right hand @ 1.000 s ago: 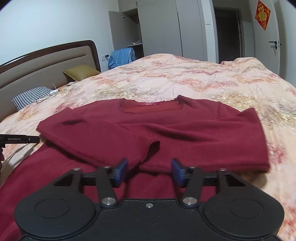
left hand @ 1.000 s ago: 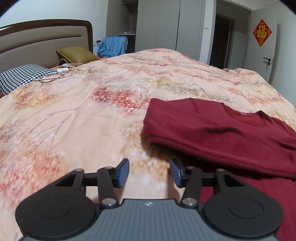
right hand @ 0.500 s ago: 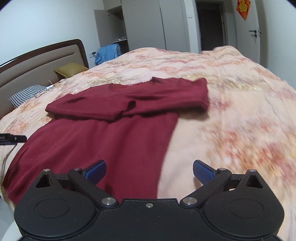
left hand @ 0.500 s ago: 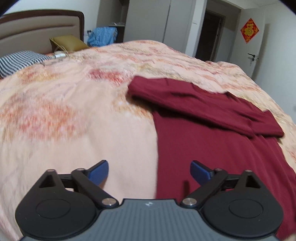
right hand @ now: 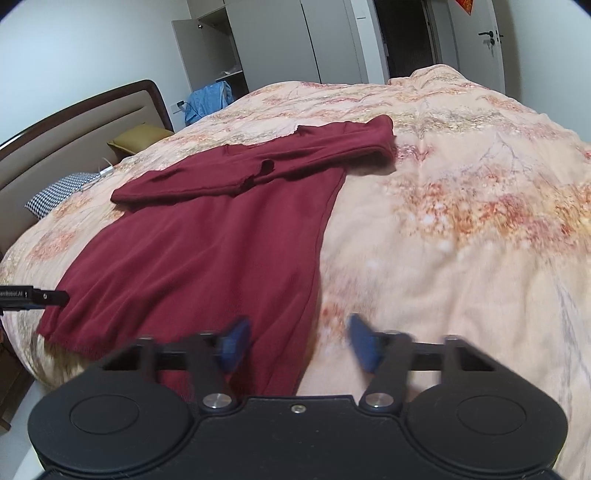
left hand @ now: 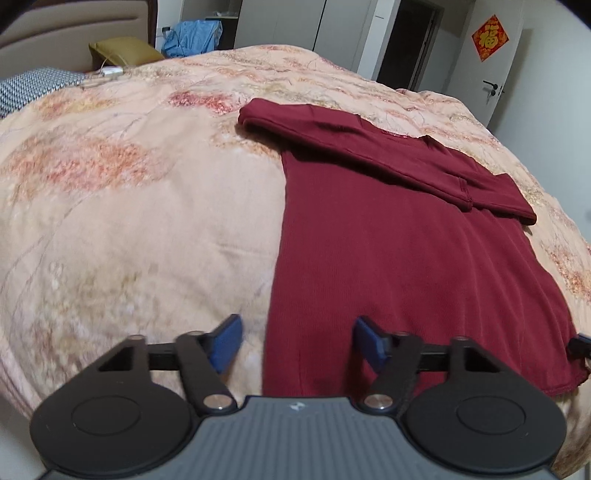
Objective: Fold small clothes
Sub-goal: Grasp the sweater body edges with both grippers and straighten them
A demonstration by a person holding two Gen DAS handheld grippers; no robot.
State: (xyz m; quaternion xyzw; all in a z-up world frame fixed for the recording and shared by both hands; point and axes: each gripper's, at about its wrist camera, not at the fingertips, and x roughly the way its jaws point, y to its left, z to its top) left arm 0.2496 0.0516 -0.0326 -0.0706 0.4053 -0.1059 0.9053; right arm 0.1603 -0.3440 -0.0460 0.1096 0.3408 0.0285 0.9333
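Left wrist view: left gripper (left hand: 297, 341) low over the near edge of the bed, jaws partly apart and closing, blue pads (left hand: 226, 343) either side of the left hem corner of a dark red sweater (left hand: 399, 266), not pressing on it. Sweater spread flat on a peach floral quilt (left hand: 140, 221), hem nearest, neckline away toward the door (left hand: 495, 74), both sleeves folded across the chest in a band. At the far right edge, tip of the right gripper (left hand: 580, 345) just beside the other hem corner. Beyond the quilt, a houndstooth pillow (left hand: 33, 86), an olive cushion (left hand: 123, 51) and blue clothing (left hand: 194, 31) by the wardrobe; red decoration (left hand: 489, 37) on the wall beside the door. Right wrist view: right gripper (right hand: 295, 341) also low at the near edge, jaws narrower and closing, blurred, straddling the right side edge of the sweater (right hand: 207, 251) near the hem; left pad over red fabric, right pad over bare quilt (right hand: 461, 229), no clamp visible. Left gripper (right hand: 37, 297) poking in from the left edge, beside the far hem corner. Headboard (right hand: 74, 122) and houndstooth pillow (right hand: 59, 192) at upper left, wardrobe (right hand: 280, 40) behind.
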